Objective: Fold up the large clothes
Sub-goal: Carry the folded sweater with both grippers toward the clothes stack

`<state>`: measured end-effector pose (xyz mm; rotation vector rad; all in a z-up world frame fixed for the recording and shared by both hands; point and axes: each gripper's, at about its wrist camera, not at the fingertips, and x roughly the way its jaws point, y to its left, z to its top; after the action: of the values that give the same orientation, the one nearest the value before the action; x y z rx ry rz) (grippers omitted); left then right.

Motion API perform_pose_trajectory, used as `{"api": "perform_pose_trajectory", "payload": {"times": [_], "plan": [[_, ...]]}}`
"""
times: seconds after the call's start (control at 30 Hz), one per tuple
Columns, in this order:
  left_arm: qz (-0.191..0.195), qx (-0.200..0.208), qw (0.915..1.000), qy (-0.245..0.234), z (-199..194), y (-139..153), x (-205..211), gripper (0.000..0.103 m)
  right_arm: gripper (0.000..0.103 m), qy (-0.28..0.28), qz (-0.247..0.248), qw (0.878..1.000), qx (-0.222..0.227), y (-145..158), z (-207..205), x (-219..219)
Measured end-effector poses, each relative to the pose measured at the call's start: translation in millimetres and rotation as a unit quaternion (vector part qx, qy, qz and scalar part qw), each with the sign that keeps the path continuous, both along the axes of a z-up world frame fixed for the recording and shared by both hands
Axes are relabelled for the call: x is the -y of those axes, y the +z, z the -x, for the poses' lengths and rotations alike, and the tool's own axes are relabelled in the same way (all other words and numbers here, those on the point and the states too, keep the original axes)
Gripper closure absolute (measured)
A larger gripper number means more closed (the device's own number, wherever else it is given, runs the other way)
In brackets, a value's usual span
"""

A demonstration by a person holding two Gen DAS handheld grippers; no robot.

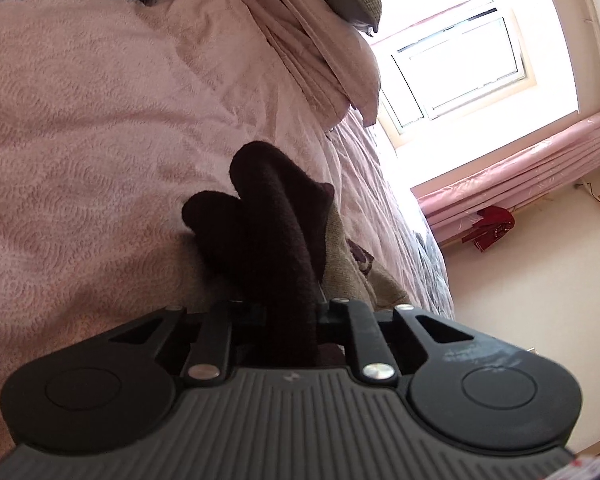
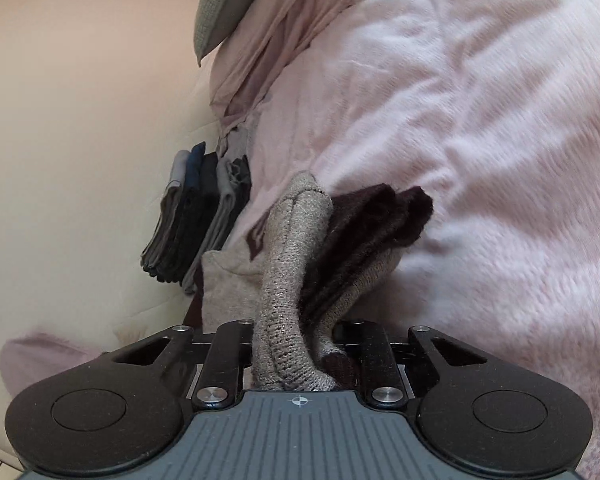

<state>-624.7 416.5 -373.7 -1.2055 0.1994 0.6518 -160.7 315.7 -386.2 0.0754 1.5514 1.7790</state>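
On a bed covered by a pale pink textured quilt [image 1: 100, 128], a thick knitted garment in dark maroon and beige wool [image 2: 300, 248] lies bunched. The left gripper [image 1: 290, 320] pinches a dark maroon fold; the right gripper [image 2: 300, 344] pinches a beige fold of the same garment, it seems. Beside the quilt, a stack of folded grey and black clothes [image 2: 196, 216] rests against a cream wall. Beyond the bed edge, a bright window [image 1: 464, 68] glares above bunched pink curtains [image 1: 520, 176], with a red cloth [image 1: 490, 228] nearby.
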Motion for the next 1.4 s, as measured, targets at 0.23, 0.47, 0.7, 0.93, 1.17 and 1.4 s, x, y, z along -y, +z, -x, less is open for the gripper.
{"api": "perform_pose_trajectory", "payload": {"times": [0.23,0.47,0.7,0.93,1.17,1.4], "plan": [[-0.01,0.014,0.9975,0.068,57,98,-32,0.09,0.086,0.071,-0.017,0.997,0.02,109,71,-92],[-0.07,-0.004,0.9859,0.152,159,213,-123,0.09,0.086,0.159,-0.067,0.985,0.017,199,206,-242],[-0.138,-0.038,0.967,0.211,241,272,-227,0.09,0.086,0.215,-0.129,0.968,0.026,239,329,-381],[-0.12,-0.034,0.9625,0.241,278,219,-286,0.09,0.086,0.237,-0.118,0.964,0.042,179,383,-448],[-0.084,-0.045,0.9603,0.262,295,130,-303,0.088,0.082,0.211,-0.063,0.973,0.072,77,396,-463],[-0.081,-0.082,0.9517,0.284,308,132,-309,0.071,0.063,0.126,-0.107,0.975,0.146,107,382,-447]]}}
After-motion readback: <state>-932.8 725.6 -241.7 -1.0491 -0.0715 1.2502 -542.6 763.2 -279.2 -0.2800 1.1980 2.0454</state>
